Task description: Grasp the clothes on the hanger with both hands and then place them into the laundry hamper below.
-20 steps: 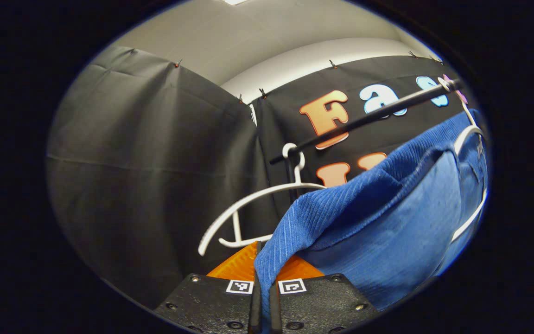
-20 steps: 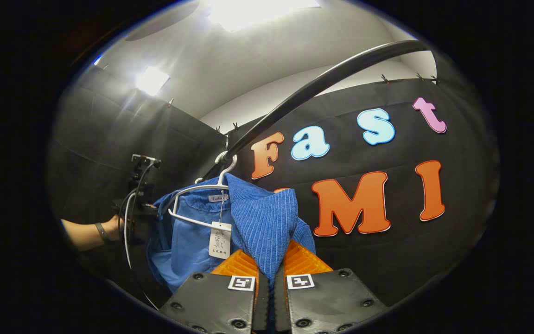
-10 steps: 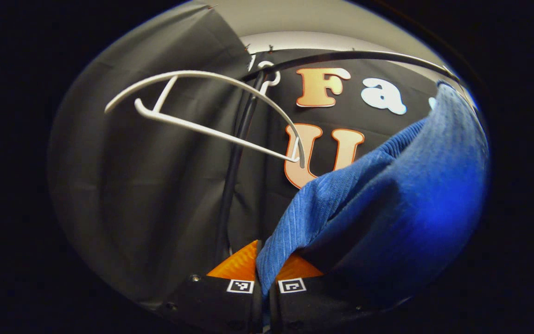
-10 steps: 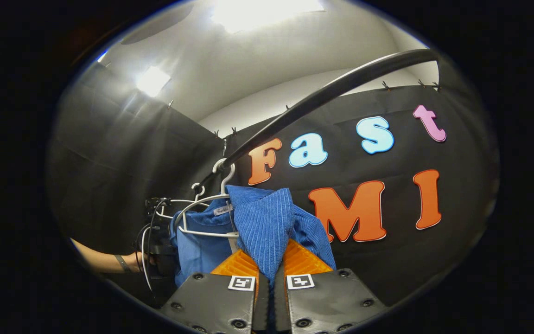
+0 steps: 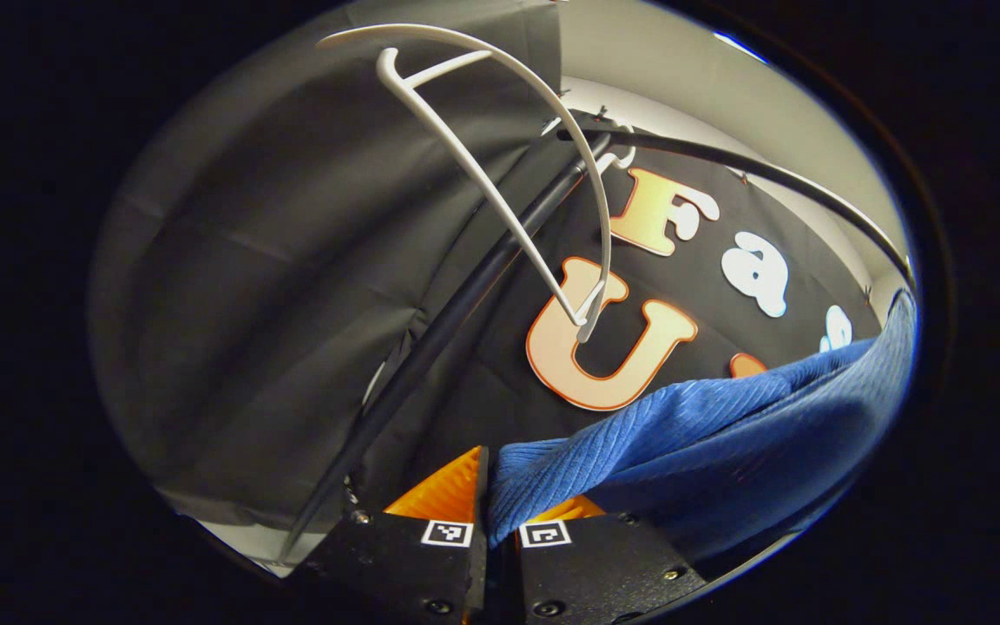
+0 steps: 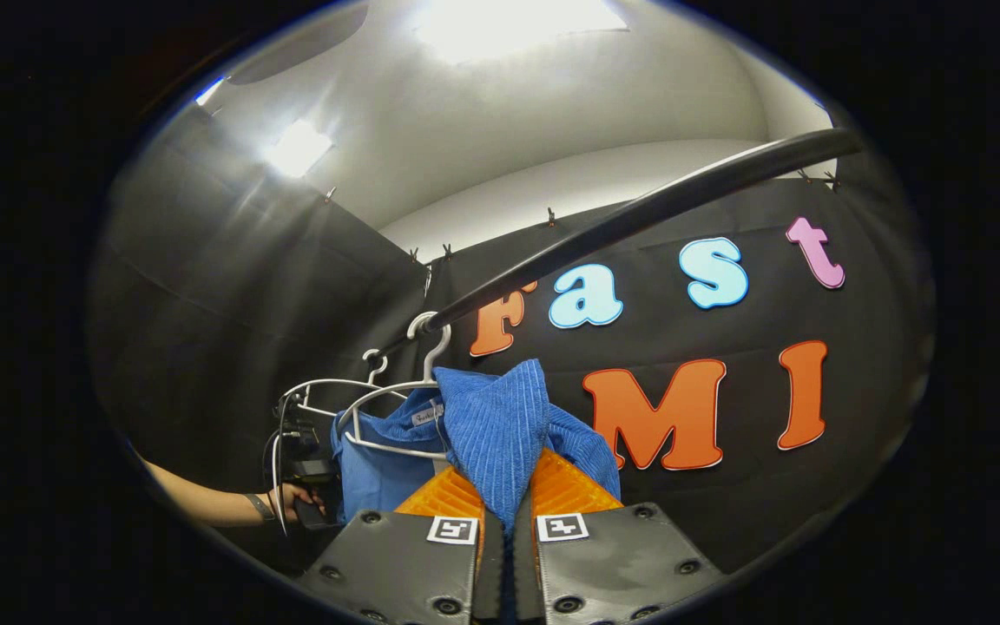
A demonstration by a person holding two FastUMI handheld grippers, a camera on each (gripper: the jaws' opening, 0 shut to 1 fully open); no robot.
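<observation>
Both of your grippers pinch the blue garment [image 6: 493, 425]: the left gripper [image 5: 493, 521] grips one ribbed edge, the right gripper [image 6: 507, 512] another. Below the black rail [image 6: 639, 211], the garment hangs partly on a white hanger [image 6: 383, 408].

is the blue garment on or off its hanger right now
Partly on: in the right gripper view the blue garment drapes the white hanger on the rail, while both grippers pinch it.

A: What is the left gripper [image 5: 490, 521] showing?
B: Dark plates carrying screws and square black-and-white markers.
A: And the person's hand [image 6: 292, 499]?
B: It is wearing a dark wristband [image 6: 259, 507], beside looping cables [image 6: 279, 451].
</observation>
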